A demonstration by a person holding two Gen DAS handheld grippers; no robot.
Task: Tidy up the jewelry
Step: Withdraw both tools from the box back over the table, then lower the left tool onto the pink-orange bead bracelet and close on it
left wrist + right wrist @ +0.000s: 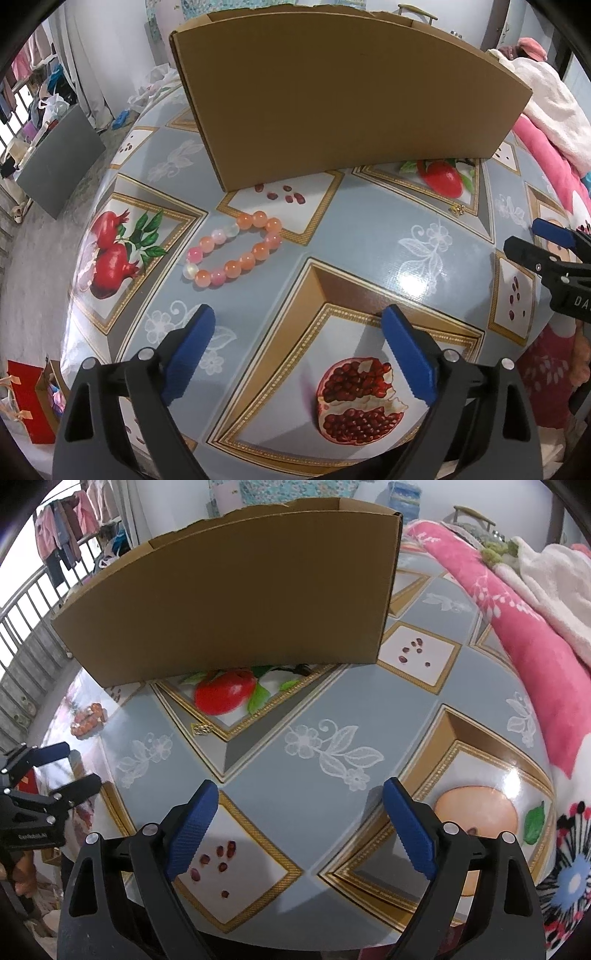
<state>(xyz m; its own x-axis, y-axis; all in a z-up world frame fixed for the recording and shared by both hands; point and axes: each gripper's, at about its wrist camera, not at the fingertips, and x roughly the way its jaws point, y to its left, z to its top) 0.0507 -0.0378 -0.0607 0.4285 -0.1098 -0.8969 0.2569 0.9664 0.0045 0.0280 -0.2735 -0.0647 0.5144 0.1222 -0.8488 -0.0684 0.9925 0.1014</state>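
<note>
A bracelet of orange and pink beads (233, 249) lies on the patterned table (369, 229), just in front of a tall cardboard box (347, 107). It also shows far left in the right wrist view (88, 720). A small gold jewelry piece (459, 210) lies right of the bracelet, near the box; it shows in the right wrist view (200, 729). My left gripper (299, 328) is open and empty, a short way in front of the bracelet. My right gripper (301, 805) is open and empty, in front of the box (236, 594).
Pink and white blankets (524, 602) are piled along the table's right side. The right gripper shows at the right edge of the left wrist view (532, 240). The left gripper shows at the left edge of the right wrist view (62, 771). A red box (26, 398) sits below the table's left.
</note>
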